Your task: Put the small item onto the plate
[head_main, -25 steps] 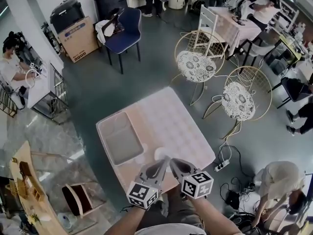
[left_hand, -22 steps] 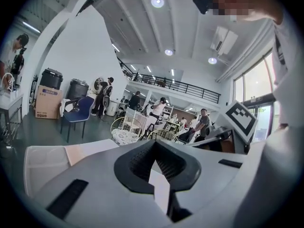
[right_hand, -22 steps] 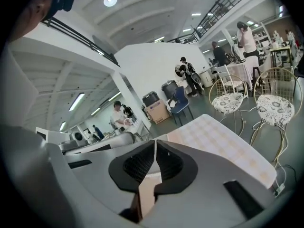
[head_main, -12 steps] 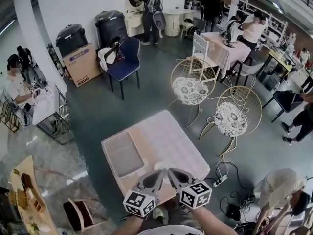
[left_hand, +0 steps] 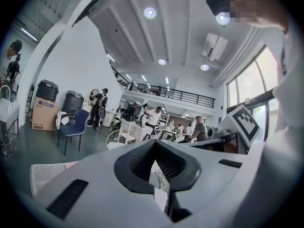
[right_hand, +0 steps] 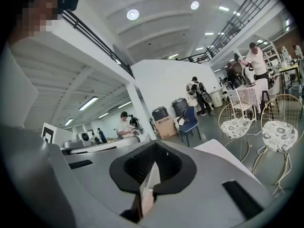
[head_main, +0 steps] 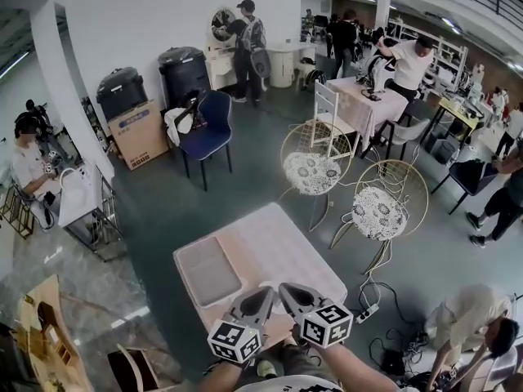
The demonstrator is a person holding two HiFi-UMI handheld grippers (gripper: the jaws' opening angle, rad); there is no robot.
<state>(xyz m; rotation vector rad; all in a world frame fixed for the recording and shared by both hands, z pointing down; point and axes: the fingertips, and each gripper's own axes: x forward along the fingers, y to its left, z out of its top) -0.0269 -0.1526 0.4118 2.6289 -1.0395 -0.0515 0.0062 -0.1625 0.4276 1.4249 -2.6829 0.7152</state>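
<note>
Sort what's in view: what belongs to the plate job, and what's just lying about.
Job in hand:
- left gripper, shut
- right gripper, shut
- table
- plate and small item: not made out in these views

Lying about:
- grey tray on the table
- blue chair
- wire chairs
- cardboard box
- black bins
</note>
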